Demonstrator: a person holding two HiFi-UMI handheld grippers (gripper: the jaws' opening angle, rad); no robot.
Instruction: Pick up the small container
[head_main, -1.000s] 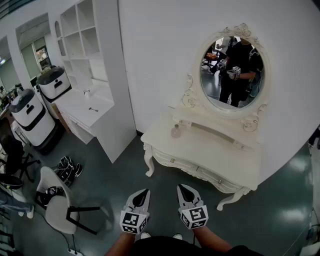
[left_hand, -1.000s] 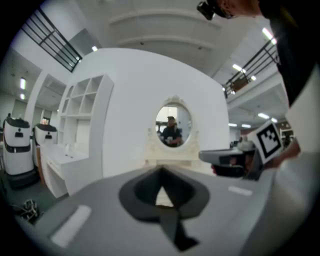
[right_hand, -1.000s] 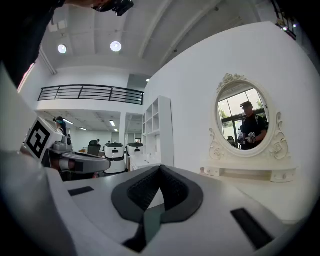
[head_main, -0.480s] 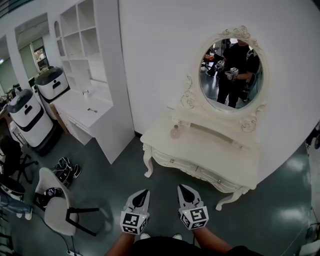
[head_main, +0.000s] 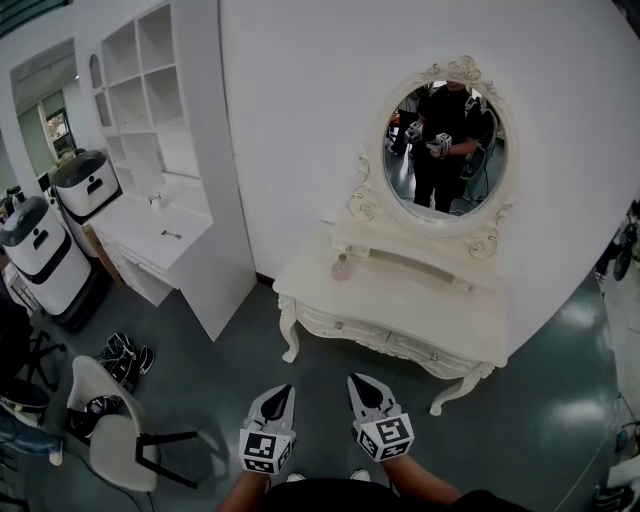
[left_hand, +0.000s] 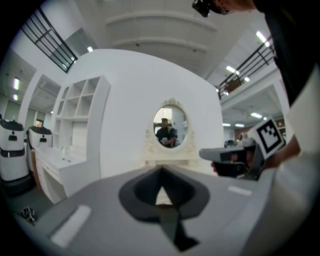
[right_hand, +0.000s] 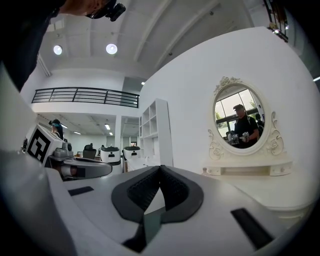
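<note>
The small container (head_main: 342, 266), a pale pink bottle, stands at the left rear of the cream dressing table (head_main: 420, 310), beside the mirror's base. In the right gripper view the small container (right_hand: 204, 171) shows as a tiny shape left of the mirror stand. Both grippers hang low over the dark floor, well short of the table. My left gripper (head_main: 284, 391) is shut with nothing in it, and its jaws (left_hand: 161, 171) meet at the tips. My right gripper (head_main: 355, 381) is also shut and empty, its pads touching (right_hand: 160, 168).
An oval mirror (head_main: 445, 140) above the table reflects a person holding the grippers. A white desk with shelving (head_main: 165, 235) stands at the left, with two white machines (head_main: 40, 250) beyond it. A white chair (head_main: 110, 440) and shoes (head_main: 125, 360) sit on the floor at the lower left.
The head view has shifted, so the dressing table and mirror sit slightly further left and higher in the picture. Both grippers stay shut and side by side.
</note>
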